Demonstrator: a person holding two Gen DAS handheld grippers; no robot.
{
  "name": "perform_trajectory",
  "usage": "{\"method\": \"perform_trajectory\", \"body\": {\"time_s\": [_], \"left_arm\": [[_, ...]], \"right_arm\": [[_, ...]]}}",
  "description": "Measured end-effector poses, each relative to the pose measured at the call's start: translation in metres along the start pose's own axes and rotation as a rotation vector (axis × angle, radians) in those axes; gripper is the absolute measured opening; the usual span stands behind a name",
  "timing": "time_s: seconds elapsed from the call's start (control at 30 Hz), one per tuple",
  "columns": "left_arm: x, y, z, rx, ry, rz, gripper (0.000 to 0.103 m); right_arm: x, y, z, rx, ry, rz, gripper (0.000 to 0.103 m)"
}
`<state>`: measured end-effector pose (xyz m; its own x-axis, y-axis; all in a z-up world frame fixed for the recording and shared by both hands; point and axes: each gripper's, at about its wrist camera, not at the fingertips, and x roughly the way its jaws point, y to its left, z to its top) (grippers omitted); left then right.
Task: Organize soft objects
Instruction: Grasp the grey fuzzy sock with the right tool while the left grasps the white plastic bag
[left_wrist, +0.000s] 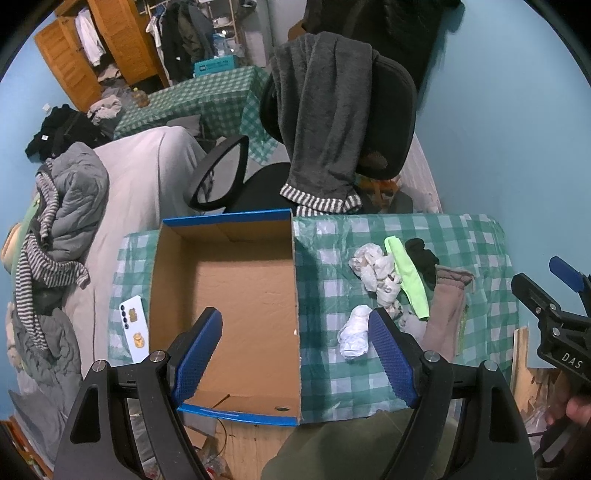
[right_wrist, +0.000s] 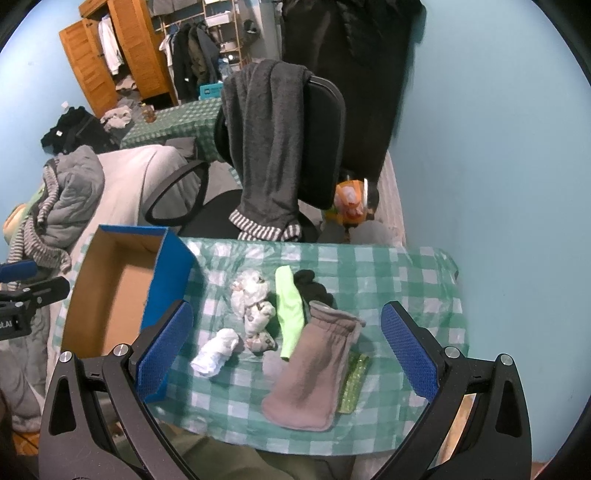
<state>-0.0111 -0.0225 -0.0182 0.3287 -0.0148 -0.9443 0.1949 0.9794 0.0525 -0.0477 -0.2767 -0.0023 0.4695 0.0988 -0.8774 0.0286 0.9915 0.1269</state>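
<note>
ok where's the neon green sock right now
In both wrist views the neon green sock lies on the checked tablecloth, between the patterned white socks and the black sock.

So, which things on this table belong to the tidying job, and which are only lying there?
For the job:
cardboard box, empty
white sock
patterned sock bundle
neon green sock
black sock
brown fleece sock

Only lying about:
phone, left of the box
green glittery strip, partly under the brown sock
</note>
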Motion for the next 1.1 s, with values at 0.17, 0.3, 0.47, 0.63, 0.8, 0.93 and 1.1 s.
{"method": "perform_trajectory", "body": {"time_s": [0.17, 0.3, 0.47, 0.63, 0.8, 0.93, 1.1], "left_arm": [[0.023, -0.004, 0.010, 0.014, 0.055, -0.015, 0.083], [0.042, -0.011, 0.014, 0.031, 0.100, -0.028, 0.083], [0.067, -0.023, 0.019, 0.064, 0.152, -0.030, 0.083], [0.095, -0.035, 0.022, 0.086, 0.210, -0.048, 0.083], [0.123, -0.045, 0.023, 0.093, 0.268, -0.080, 0.083], [0.143, -0.054, 0.024, 0.098, 0.300, -0.087, 0.083], [0.159, -0.063, 0.026, 0.106, 0.313, -0.091, 0.083]], "right_arm": [[0.012, -0.009, -0.002, 0.019, 0.040, -0.012, 0.102], [0.028, -0.024, -0.012, 0.041, 0.088, -0.019, 0.102], [0.056, -0.033, -0.017, 0.066, 0.152, -0.016, 0.102], [0.082, -0.043, -0.023, 0.098, 0.204, 0.000, 0.102], [0.106, -0.048, -0.026, 0.113, 0.256, 0.001, 0.102], [0.126, -0.052, -0.030, 0.127, 0.290, 0.004, 0.102], [0.148, -0.057, -0.035, 0.150, 0.326, 0.001, 0.102]]}}
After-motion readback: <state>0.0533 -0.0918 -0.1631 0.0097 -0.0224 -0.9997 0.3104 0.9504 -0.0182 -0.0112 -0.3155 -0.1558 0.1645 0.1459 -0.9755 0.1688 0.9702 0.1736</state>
